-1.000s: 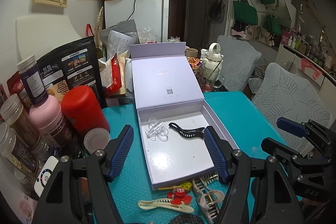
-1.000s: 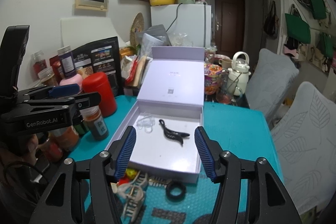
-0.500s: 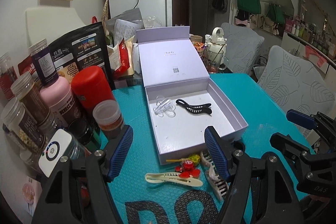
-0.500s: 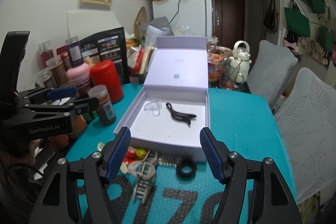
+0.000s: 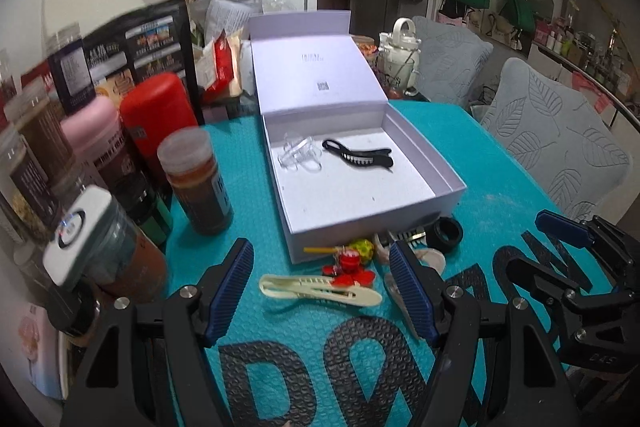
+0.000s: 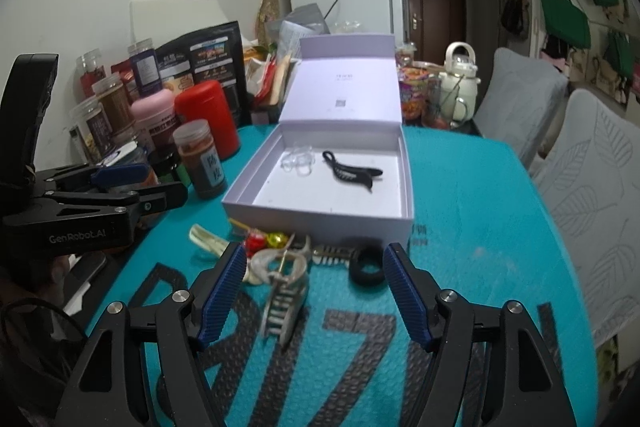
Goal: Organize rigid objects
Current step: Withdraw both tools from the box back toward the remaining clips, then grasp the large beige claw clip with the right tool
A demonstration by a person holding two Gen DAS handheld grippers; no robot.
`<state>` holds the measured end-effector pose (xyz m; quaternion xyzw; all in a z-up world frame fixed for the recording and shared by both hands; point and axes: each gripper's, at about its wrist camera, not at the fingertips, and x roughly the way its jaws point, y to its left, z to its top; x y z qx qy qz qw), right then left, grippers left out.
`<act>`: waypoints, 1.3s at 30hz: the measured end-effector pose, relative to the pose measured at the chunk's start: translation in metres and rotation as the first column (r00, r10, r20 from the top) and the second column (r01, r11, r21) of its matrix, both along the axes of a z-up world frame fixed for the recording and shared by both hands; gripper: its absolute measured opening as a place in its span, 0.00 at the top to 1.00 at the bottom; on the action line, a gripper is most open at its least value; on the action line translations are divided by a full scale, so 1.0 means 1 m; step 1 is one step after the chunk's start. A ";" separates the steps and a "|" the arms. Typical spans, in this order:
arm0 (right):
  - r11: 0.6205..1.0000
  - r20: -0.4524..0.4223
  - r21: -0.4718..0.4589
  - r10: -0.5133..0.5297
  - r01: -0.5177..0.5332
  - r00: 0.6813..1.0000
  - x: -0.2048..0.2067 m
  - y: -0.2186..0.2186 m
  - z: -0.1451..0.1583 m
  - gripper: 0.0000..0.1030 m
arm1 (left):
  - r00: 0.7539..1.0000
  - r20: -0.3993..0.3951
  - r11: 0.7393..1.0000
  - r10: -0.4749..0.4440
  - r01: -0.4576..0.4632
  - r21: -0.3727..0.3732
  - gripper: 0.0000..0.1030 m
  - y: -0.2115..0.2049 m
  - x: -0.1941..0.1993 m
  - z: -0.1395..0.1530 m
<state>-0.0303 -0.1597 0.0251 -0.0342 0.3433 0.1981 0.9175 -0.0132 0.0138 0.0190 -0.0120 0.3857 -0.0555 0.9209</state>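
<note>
A white open box (image 5: 448, 187) lies on the teal mat, holding a black hair clip (image 5: 360, 155) and a clear clip (image 5: 298, 157). Loose pieces lie in front of it: a cream clip (image 5: 320, 289), a red flower clip (image 5: 350, 267), a black ring (image 5: 446, 233) and a pale claw clip (image 6: 284, 291). My left gripper (image 5: 320, 255) hangs open above the cream and red clips, apart from them. My right gripper (image 6: 315, 251) is open over the claw clip and beside the black ring (image 6: 368, 267), with nothing pinched between its pads.
Jars and bottles crowd the mat's left side, the nearest a brown spice jar (image 5: 196, 183) and a red canister (image 5: 156, 123). Behind the box (image 6: 320, 223) stands a kettle jug (image 6: 460, 79). Grey patterned chairs (image 5: 560, 131) stand off the right edge.
Both grippers have drawn back from the box and sunk toward the mat, so the loose clips and the mat's black lettering now show. The right gripper's jaws stand a little wider.
</note>
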 end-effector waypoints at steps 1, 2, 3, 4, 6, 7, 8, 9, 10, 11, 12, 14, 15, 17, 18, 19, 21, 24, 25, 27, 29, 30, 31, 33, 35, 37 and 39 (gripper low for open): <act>1.000 -0.006 0.001 0.000 0.000 1.000 -0.001 0.000 -0.003 0.30 | 1.000 -0.007 1.000 -0.002 0.002 -0.009 0.32 0.001 -0.001 -0.003; 1.000 -0.012 0.001 0.000 0.000 1.000 -0.001 0.001 -0.006 0.30 | 1.000 -0.016 1.000 -0.004 0.003 -0.021 0.32 0.003 -0.002 -0.007; 1.000 -0.016 0.002 0.001 -0.001 1.000 -0.002 0.001 -0.008 0.30 | 1.000 -0.021 1.000 -0.004 0.003 -0.028 0.32 0.005 -0.002 -0.010; 1.000 -0.020 0.004 0.003 -0.003 1.000 -0.003 0.001 -0.011 0.30 | 1.000 -0.025 0.999 -0.003 0.002 -0.034 0.32 0.006 -0.002 -0.012; 1.000 -0.033 0.006 0.011 -0.011 0.999 -0.003 0.002 -0.017 0.30 | 1.000 -0.030 0.999 0.001 -0.002 -0.032 0.32 0.008 -0.003 -0.018; 1.000 -0.038 0.007 0.015 -0.015 0.999 -0.003 0.003 -0.019 0.30 | 0.999 -0.033 1.000 0.002 -0.003 -0.026 0.32 0.009 -0.003 -0.020; 1.000 -0.044 0.007 0.019 -0.018 0.999 -0.002 0.004 -0.022 0.30 | 0.999 -0.036 1.000 0.003 -0.004 -0.018 0.32 0.009 -0.003 -0.025; 1.000 -0.049 0.006 0.022 -0.021 0.999 -0.002 0.005 -0.024 0.30 | 0.999 -0.040 1.000 0.002 -0.003 -0.014 0.32 0.010 -0.003 -0.028; 1.000 -0.055 0.005 0.025 -0.024 0.998 -0.001 0.005 -0.027 0.30 | 0.999 -0.044 1.000 -0.001 0.000 -0.013 0.32 0.011 -0.002 -0.031; 1.000 -0.060 0.006 0.027 -0.026 0.998 0.000 0.006 -0.030 0.30 | 0.999 -0.049 1.000 -0.004 0.003 -0.015 0.32 0.012 -0.002 -0.034; 1.000 -0.065 0.007 0.029 -0.029 0.997 0.001 0.007 -0.033 0.30 | 0.999 -0.054 1.000 -0.006 0.005 -0.019 0.32 0.012 -0.002 -0.037; 0.999 -0.075 0.013 0.032 -0.031 0.997 0.003 0.008 -0.038 0.30 | 0.998 -0.060 1.000 -0.010 0.009 -0.025 0.32 0.014 -0.001 -0.043; 0.999 -0.081 0.016 0.033 -0.032 0.996 0.004 0.009 -0.040 0.30 | 0.998 -0.065 1.000 -0.014 0.013 -0.027 0.32 0.014 -0.001 -0.047; 0.999 -0.094 0.017 0.034 -0.032 0.995 0.006 0.010 -0.045 0.30 | 0.997 -0.077 0.999 -0.023 0.021 -0.035 0.32 0.015 0.002 -0.052; 0.999 -0.099 0.016 0.035 -0.033 0.994 0.008 0.010 -0.047 0.30 | 0.996 -0.085 0.999 -0.030 0.026 -0.046 0.32 0.016 0.003 -0.056; 0.999 -0.104 0.014 0.036 -0.035 0.994 0.009 0.011 -0.050 0.30 | 0.995 -0.093 0.998 -0.035 0.030 -0.054 0.32 0.017 0.004 -0.059; 0.999 -0.116 0.010 0.039 -0.038 0.992 0.012 0.013 -0.055 0.30 | 0.993 -0.106 0.997 -0.043 0.037 -0.062 0.32 0.017 0.007 -0.065; 0.999 -0.138 0.006 0.049 -0.048 0.989 0.017 0.016 -0.064 0.30 | 0.992 -0.115 0.998 -0.045 0.040 -0.040 0.32 0.016 0.011 -0.073; 0.999 -0.148 0.002 0.051 -0.051 0.988 0.020 0.018 -0.067 0.30 | 0.992 -0.119 0.998 -0.046 0.042 -0.038 0.32 0.016 0.012 -0.075; 0.998 -0.158 -0.002 0.054 -0.055 0.986 0.024 0.020 -0.072 0.30 | 0.991 -0.125 0.998 -0.049 0.043 -0.048 0.32 0.018 0.015 -0.079; 0.998 -0.171 -0.003 0.055 -0.056 0.984 0.029 0.023 -0.076 0.30 | 0.990 -0.130 0.997 -0.052 0.045 -0.059 0.32 0.020 0.017 -0.081; 0.998 -0.175 -0.004 0.055 -0.057 0.983 0.031 0.024 -0.078 0.30 | 0.990 -0.131 0.997 -0.051 0.043 -0.060 0.32 0.021 0.018 -0.082; 0.998 -0.178 -0.006 0.055 -0.057 0.982 0.034 0.025 -0.080 0.30 | 0.990 -0.131 0.997 -0.049 0.042 -0.060 0.32 0.023 0.019 -0.083; 0.998 -0.183 -0.012 0.054 -0.057 0.982 0.039 0.028 -0.084 0.31 | 0.991 -0.127 0.998 -0.042 0.035 -0.061 0.32 0.026 0.019 -0.084; 0.998 -0.190 -0.019 0.058 -0.062 0.980 0.044 0.032 -0.088 0.31 | 0.992 -0.121 0.997 -0.037 0.030 -0.064 0.32 0.031 0.018 -0.083; 0.997 -0.196 -0.023 0.065 -0.071 0.978 0.047 0.035 -0.090 0.31 | 0.992 -0.121 0.997 -0.035 0.027 -0.068 0.32 0.036 0.019 -0.081; 0.997 -0.196 -0.026 0.073 -0.079 0.978 0.051 0.040 -0.092 0.31 | 0.992 -0.122 0.997 -0.029 0.020 -0.072 0.32 0.040 0.020 -0.080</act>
